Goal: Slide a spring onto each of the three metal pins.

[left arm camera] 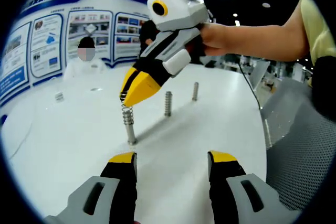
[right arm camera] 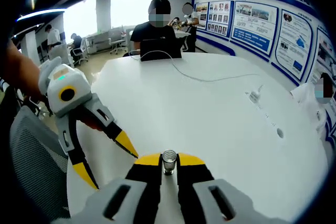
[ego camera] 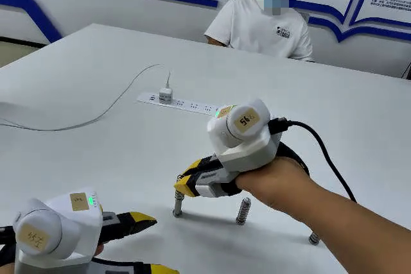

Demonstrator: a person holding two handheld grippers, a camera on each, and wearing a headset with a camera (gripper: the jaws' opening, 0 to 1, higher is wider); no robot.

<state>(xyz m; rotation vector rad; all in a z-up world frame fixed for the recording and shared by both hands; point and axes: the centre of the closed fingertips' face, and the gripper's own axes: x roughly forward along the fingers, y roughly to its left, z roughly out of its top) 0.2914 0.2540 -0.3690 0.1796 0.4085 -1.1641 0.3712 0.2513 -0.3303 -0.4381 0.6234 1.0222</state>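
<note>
Three metal pins stand on the white table (ego camera: 96, 68). My right gripper (ego camera: 184, 185) is shut on a spring (left arm camera: 127, 113), which sits over the top of the left pin (ego camera: 178, 204); the right gripper view has that spring (right arm camera: 169, 161) end-on between the yellow tips. The middle pin (ego camera: 243, 210) carries a spring along its length. Whether the small right pin (ego camera: 314, 238) has one I cannot tell. My left gripper (ego camera: 154, 244) stands open at the near left, apart from the pins, with nothing between its jaws.
A white power strip (ego camera: 186, 103) with a plug (ego camera: 166, 95) and a grey cable (ego camera: 96, 119) lies mid-table. A person (ego camera: 263, 24) sits at the far edge. A black cable (ego camera: 321, 152) trails from my right gripper. A mesh chair (left arm camera: 294, 145) stands beside the table.
</note>
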